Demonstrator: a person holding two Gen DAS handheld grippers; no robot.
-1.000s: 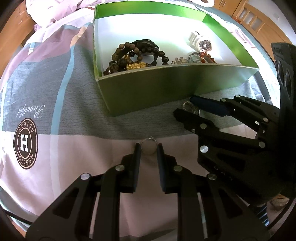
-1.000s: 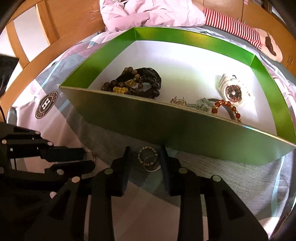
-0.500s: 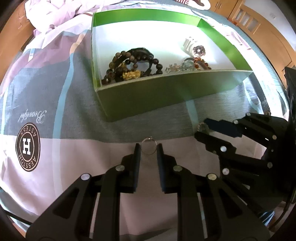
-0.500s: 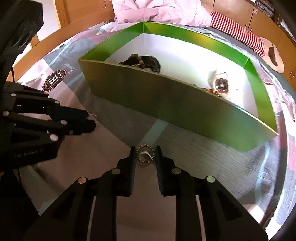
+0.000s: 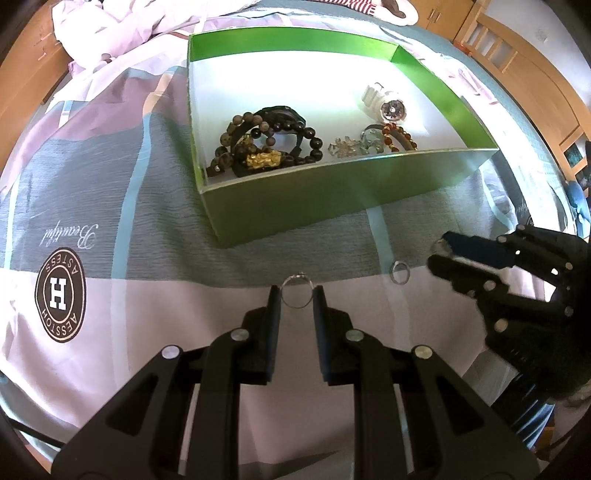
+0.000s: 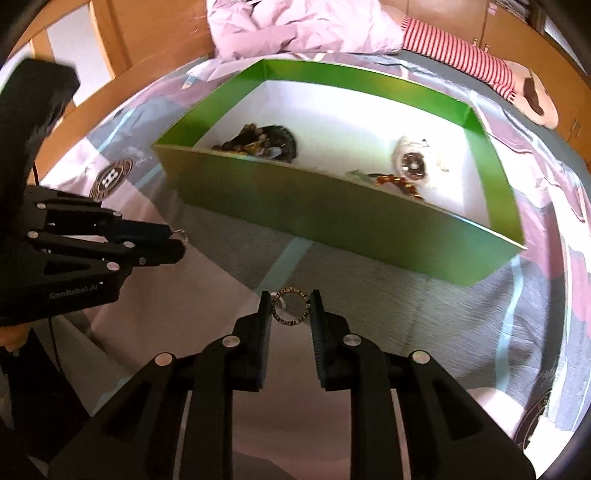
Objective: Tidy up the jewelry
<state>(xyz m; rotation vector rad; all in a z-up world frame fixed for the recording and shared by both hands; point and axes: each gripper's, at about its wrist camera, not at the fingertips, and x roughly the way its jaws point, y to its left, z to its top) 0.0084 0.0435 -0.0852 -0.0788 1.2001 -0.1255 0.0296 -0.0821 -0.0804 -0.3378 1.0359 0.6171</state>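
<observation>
My left gripper [image 5: 297, 293] is shut on a thin silver ring [image 5: 298, 276], held above the bedspread just short of the green box [image 5: 332, 199]. My right gripper [image 6: 290, 301] is shut on a wider studded ring [image 6: 290, 322], also short of the box's near wall [image 6: 332, 218]. Each gripper shows in the other's view: the right gripper [image 5: 439, 248] far right, the left gripper [image 6: 179, 242] at the left. A third ring [image 5: 392, 274] lies loose on the bedspread between them. Inside the box lie dark bead bracelets [image 5: 258, 144], a white watch [image 5: 386, 103] and a red bead bracelet [image 5: 400, 136].
The box sits on a grey, pink and blue bedspread with a round brown logo [image 5: 61, 295]. A rumpled pink quilt [image 6: 295, 29] and a red-striped cloth [image 6: 454, 51] lie beyond the box. Wooden furniture [image 5: 535, 74] borders the bed.
My right gripper has risen and drawn back from the box with the studded ring, sliding right in the left wrist view and uncovering the loose ring. The left gripper has kept still.
</observation>
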